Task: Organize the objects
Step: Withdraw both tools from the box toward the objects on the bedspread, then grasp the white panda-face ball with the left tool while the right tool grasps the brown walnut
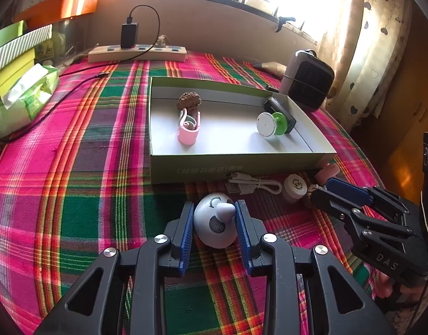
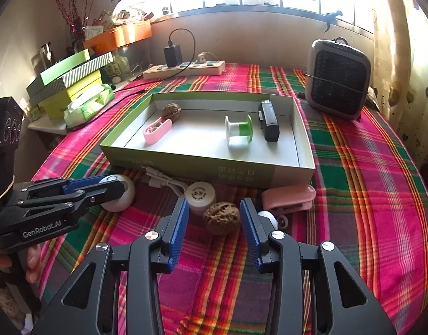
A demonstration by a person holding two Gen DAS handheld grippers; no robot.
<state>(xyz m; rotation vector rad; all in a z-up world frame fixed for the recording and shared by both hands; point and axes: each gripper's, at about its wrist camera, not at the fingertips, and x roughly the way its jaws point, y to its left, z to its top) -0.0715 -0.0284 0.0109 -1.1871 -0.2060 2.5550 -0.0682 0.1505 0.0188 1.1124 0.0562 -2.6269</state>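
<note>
Pinching a smooth white ball (image 1: 215, 224) at its sides, the left gripper (image 1: 214, 217) risked slipping; the right gripper (image 2: 214, 220) spread around a hard walnut (image 2: 221, 217).

Two walnuts (image 2: 221, 221) (image 2: 171, 111), two pink clips (image 2: 156, 131) (image 2: 288, 197), one green-and-white spool (image 2: 238, 133), one black block (image 2: 267, 125), one white cable (image 2: 165, 182), one small jar (image 2: 200, 196), one round white gadget (image 1: 215, 224), one open box (image 2: 208, 164), two grippers (image 1: 214, 220) (image 2: 214, 220).

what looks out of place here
Nothing is spilled or broken. Several items lie outside the box, along its front: a cable, jar, walnut and pink clip.
</note>
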